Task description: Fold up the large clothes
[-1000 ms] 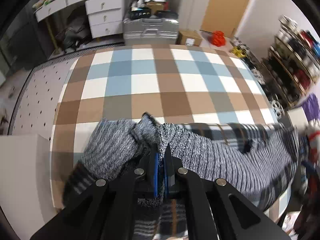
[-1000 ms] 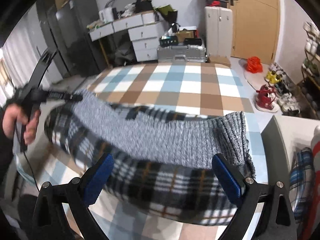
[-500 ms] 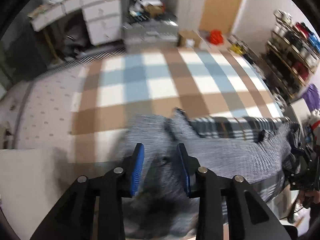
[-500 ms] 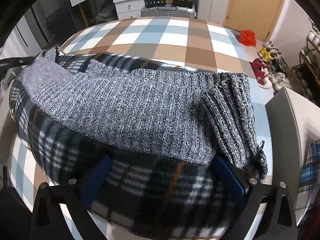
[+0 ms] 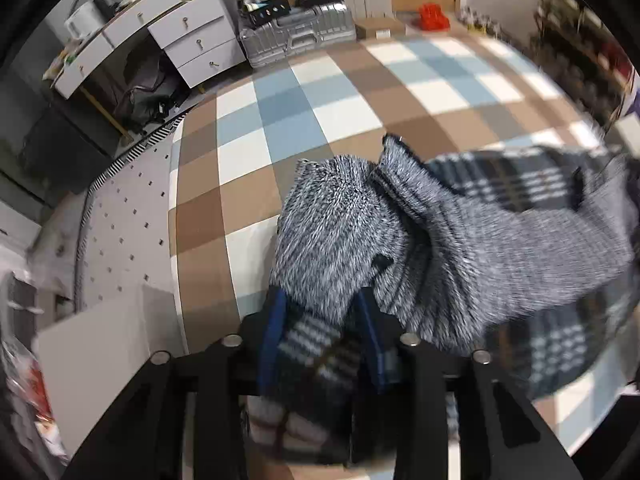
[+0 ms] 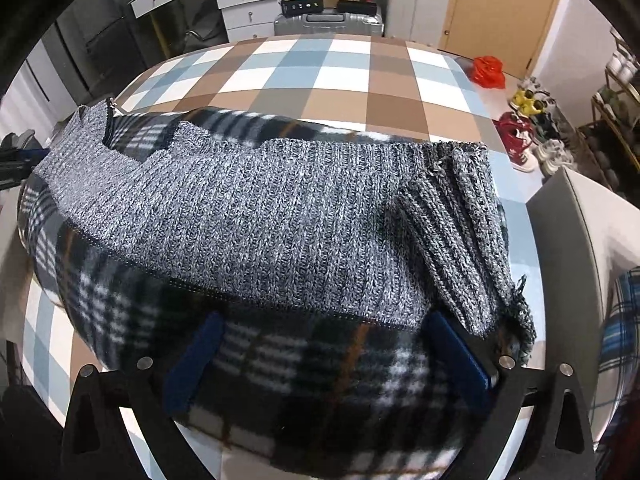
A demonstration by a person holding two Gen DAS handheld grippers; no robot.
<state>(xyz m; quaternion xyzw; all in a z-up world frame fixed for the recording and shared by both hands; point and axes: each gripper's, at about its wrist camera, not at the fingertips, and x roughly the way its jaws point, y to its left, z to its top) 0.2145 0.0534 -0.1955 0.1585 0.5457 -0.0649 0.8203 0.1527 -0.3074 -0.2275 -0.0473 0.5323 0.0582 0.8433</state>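
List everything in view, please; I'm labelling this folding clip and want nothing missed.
Jacket: one, grey knit with plaid lining, on the bed.
Bedspread: one, brown, blue and white checks.
Suitcase: one, silver, beyond the bed.
Drawers: one white unit, left of the suitcase.
Shoes: several pairs, floor at right.
Left gripper: black, blue pads, opening, jacket between them.
Right gripper: black, blue pads, wide open over the jacket.

place: home bedroom | large bed with checked brown, blue and white cover (image 6: 320, 80) filling frame centre | white drawer desk (image 5: 192, 36) at upper left | silver hard-shell suitcase (image 5: 300, 40) at top centre | wooden door (image 6: 500, 12) at upper right | shoes on floor (image 6: 524, 120) by rack at right edge
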